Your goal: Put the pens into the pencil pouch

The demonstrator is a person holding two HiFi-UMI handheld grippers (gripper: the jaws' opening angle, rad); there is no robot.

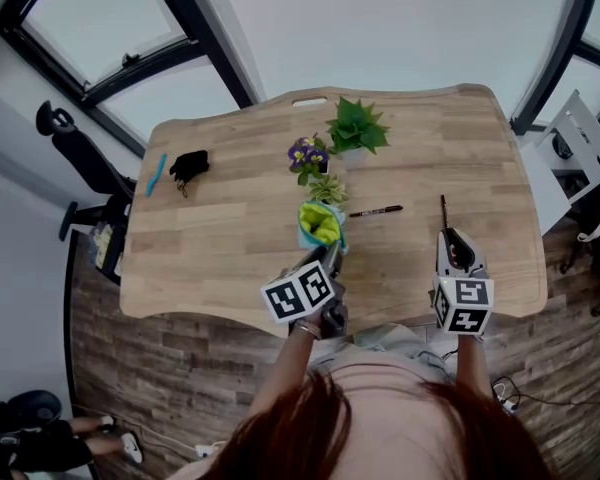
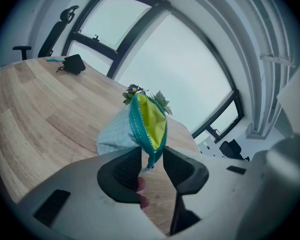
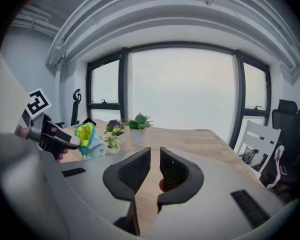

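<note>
Left gripper view: left gripper (image 2: pixel 152 159) jaws wide apart, zip end of the open pouch (image 2: pixel 142 126) hanging between them, pads not pressing it. Right gripper view: right gripper (image 3: pixel 155 159) jaws narrow, nothing between. Head view: pouch upright on the table (image 1: pixel 230 238) just ahead of the left gripper; dark pen (image 1: pixel 443 211) just ahead of the right gripper; second pen (image 1: pixel 375 210) just right of the pouch; plants (image 1: pixel 357 126) beyond.
</note>
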